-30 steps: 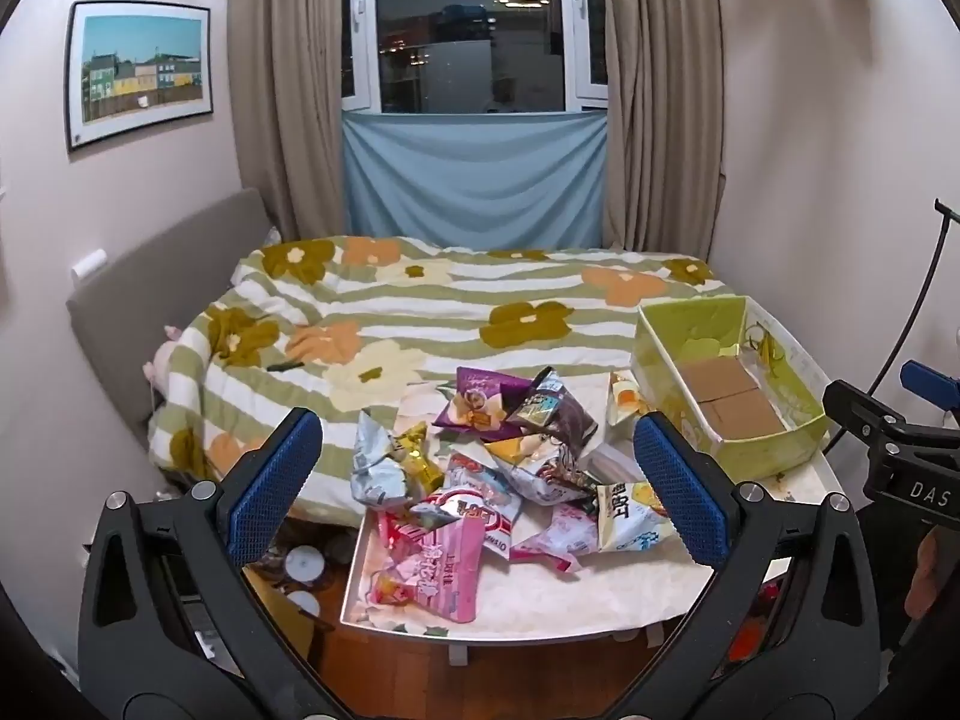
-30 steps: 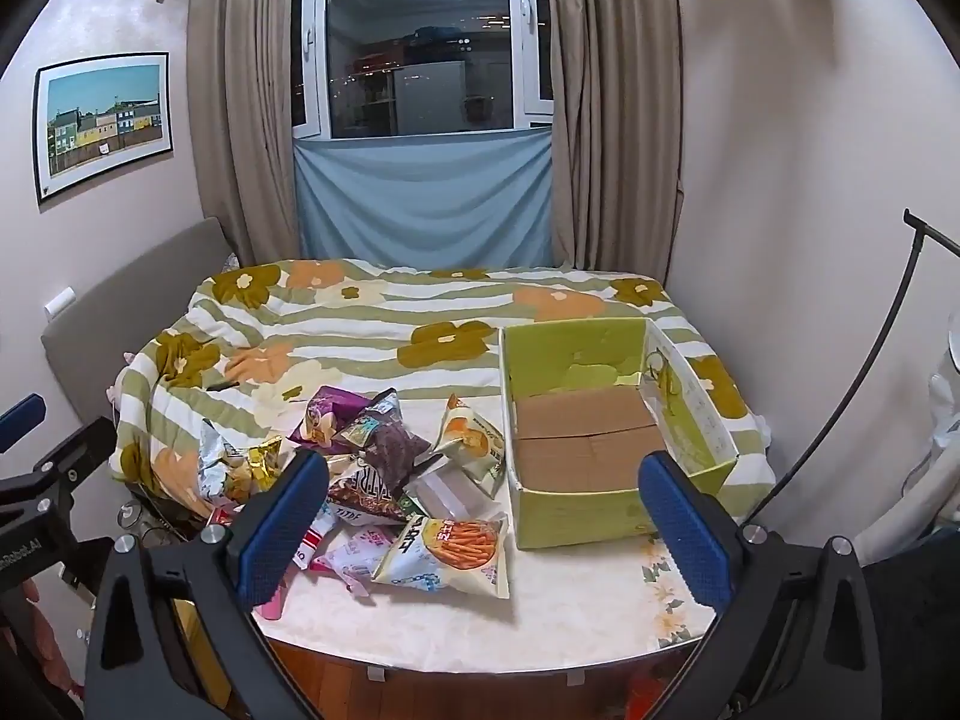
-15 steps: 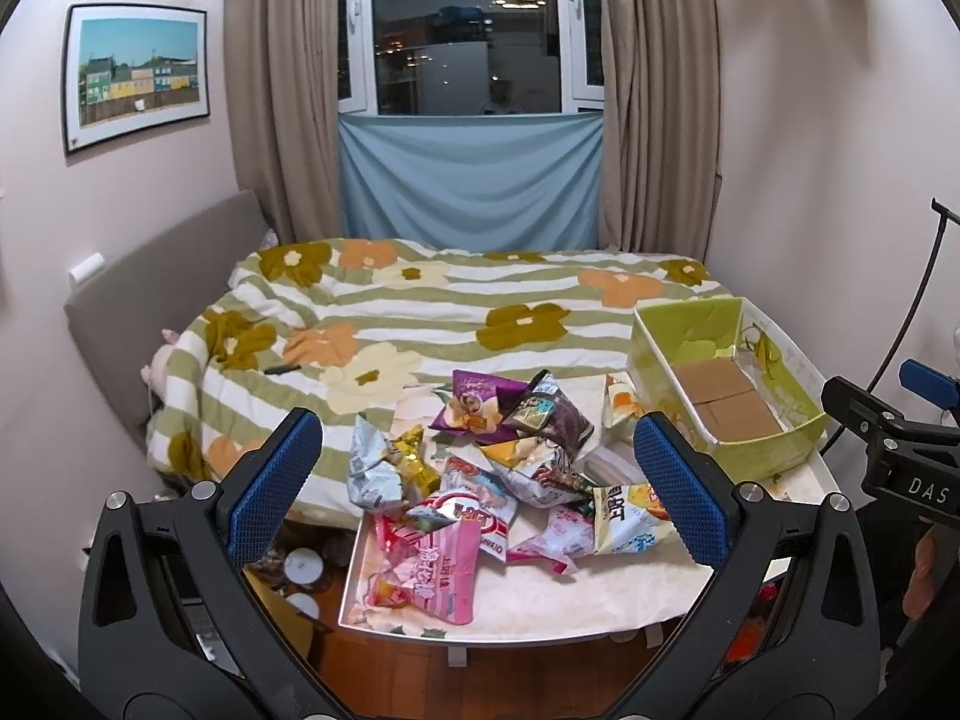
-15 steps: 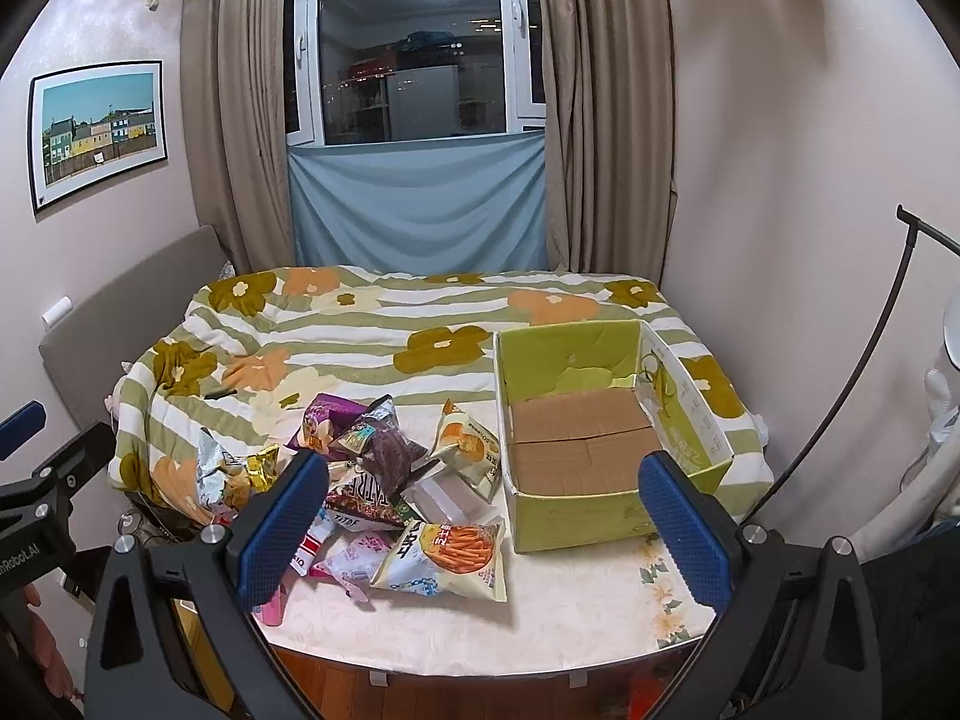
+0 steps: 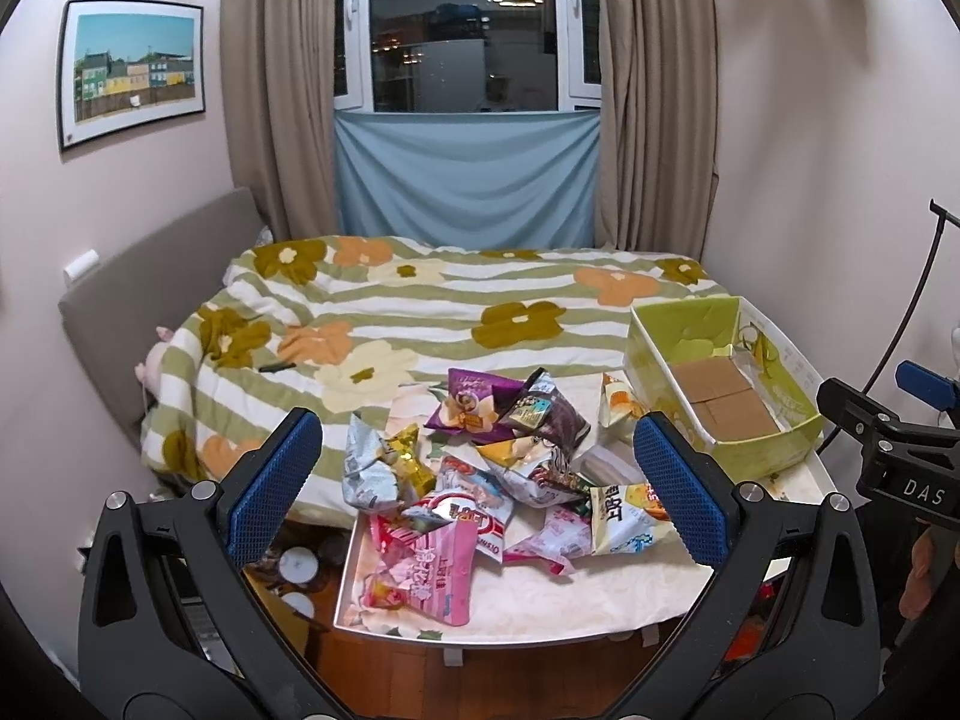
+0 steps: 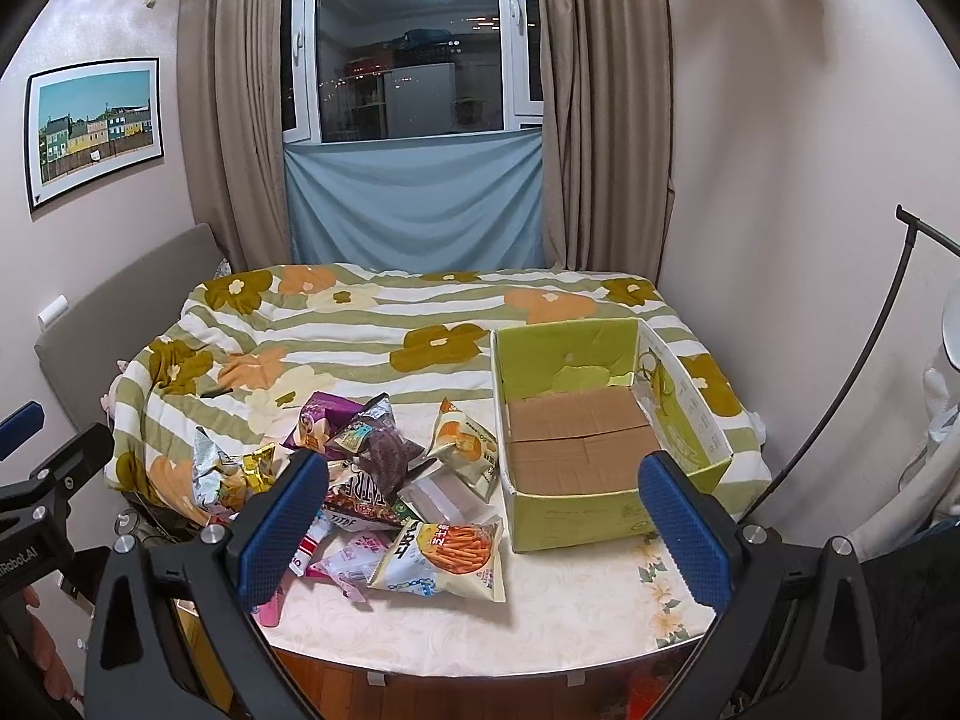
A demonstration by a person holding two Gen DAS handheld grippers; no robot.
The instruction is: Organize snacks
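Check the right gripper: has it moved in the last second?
Yes, slightly. Against the green box, the right gripper has eased up and back: the box sits a little lower in its view. Jaws open.

Dark window (image 5: 468, 30) — floral-quilted bed (image 5: 420, 312).

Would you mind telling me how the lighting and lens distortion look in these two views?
Left wrist view: even indoor light, ceiling lamp reflected in the dark window, walls bowed by the fisheye, snack bags sharp. Right wrist view: same reflection, curved edges, green box clearly lit, no blur.
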